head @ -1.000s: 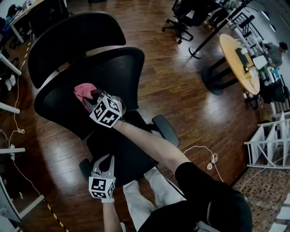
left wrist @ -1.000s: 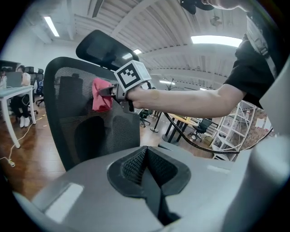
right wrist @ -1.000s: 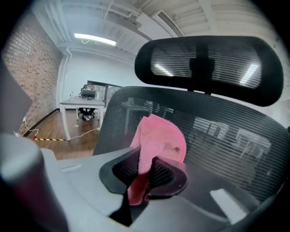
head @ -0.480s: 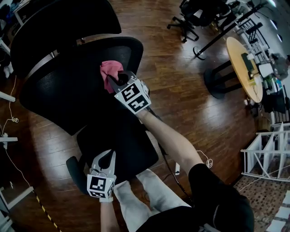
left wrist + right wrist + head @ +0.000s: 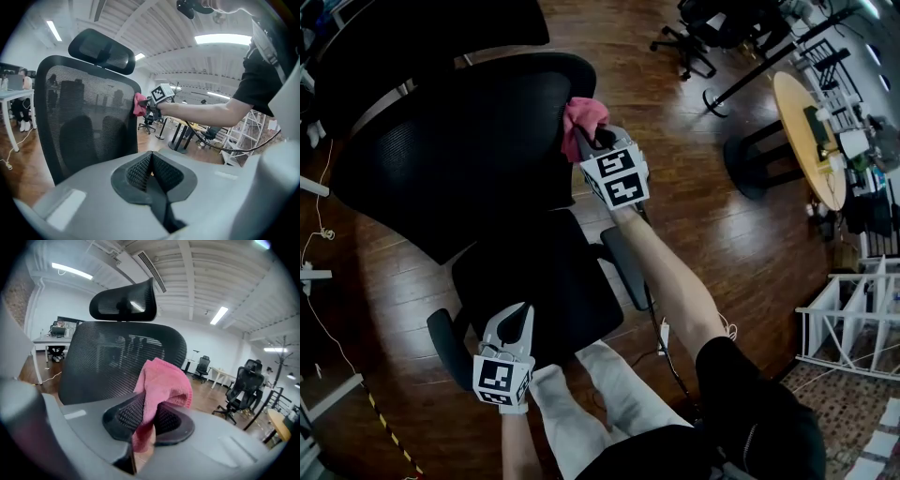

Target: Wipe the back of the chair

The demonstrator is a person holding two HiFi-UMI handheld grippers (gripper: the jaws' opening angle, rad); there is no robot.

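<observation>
Where the cloth sits: a pink cloth [image 5: 584, 114] lies against the right edge of the chair back [image 5: 459, 141], near its upper right corner, below the headrest [image 5: 101, 49].
Right claw: the right gripper [image 5: 586, 141] has its jaws closed on the cloth [image 5: 161, 385]; a fold stands up between the pads and a tail hangs below them.
Left claw: the left gripper [image 5: 517, 319] has its jaws pressed together with nothing between them; it is held low over the front edge of the seat [image 5: 544, 281], well apart from the cloth.
Chair back: black mesh, upright, wide and curved; in the right gripper view it fills the space just behind the cloth.
Left gripper view: the cloth [image 5: 139, 104] and the right gripper [image 5: 151, 104] show at the right edge of the chair back [image 5: 84, 122].
Armrests: one armrest [image 5: 623, 267] is under the person's right forearm; the other [image 5: 445, 342] is beside the left gripper.
Floor: dark wood boards [image 5: 694, 187] under the chair.
Surroundings: a round table [image 5: 802, 131] stands well apart, toward the right edge of the head view.
</observation>
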